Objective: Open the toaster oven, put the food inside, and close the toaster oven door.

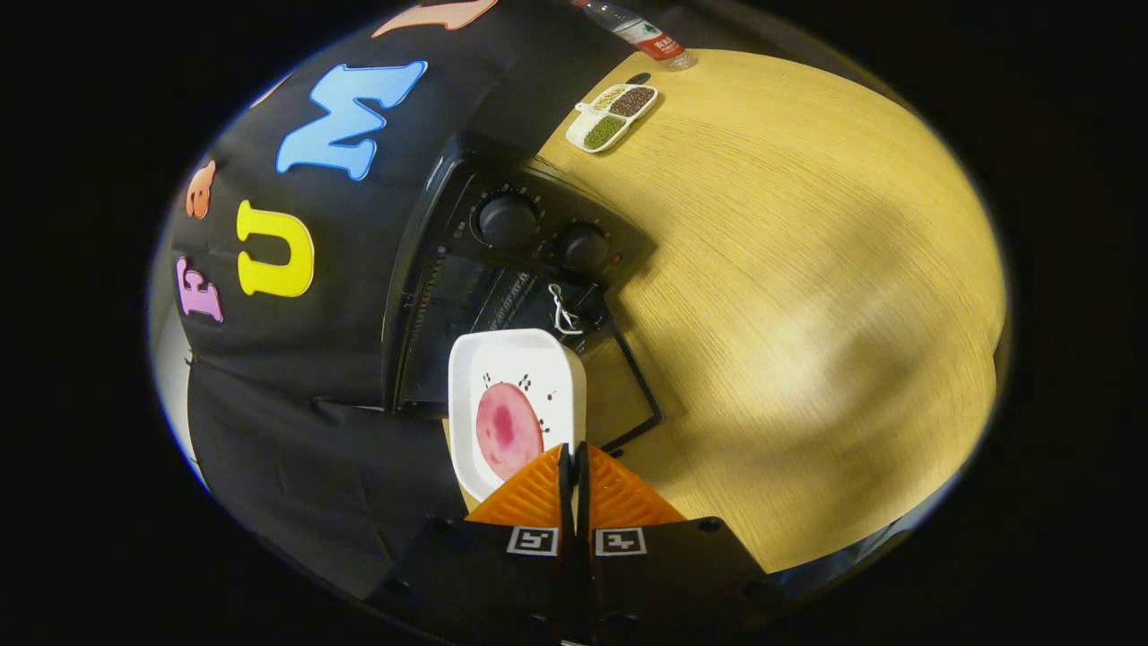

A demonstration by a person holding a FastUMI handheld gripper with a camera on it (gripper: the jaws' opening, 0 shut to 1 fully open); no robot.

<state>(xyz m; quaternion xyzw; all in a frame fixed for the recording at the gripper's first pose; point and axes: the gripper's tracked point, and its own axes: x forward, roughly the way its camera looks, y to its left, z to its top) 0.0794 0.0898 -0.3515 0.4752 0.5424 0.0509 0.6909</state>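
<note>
My gripper is shut on the near rim of a white rectangular tray, which carries a round pink food slice. The tray hangs tilted just ahead of the fingers, above the black toaster oven. The oven's glass door lies folded down flat toward me, and the dark chamber is open beyond the tray. Two round knobs sit on the oven's control panel, and a small metal clip shows at the door's handle.
The oven stands on a light wooden table against the black cloth wall. Beyond the oven lies a small white divided dish with grains, and a plastic bottle lies at the table's far edge.
</note>
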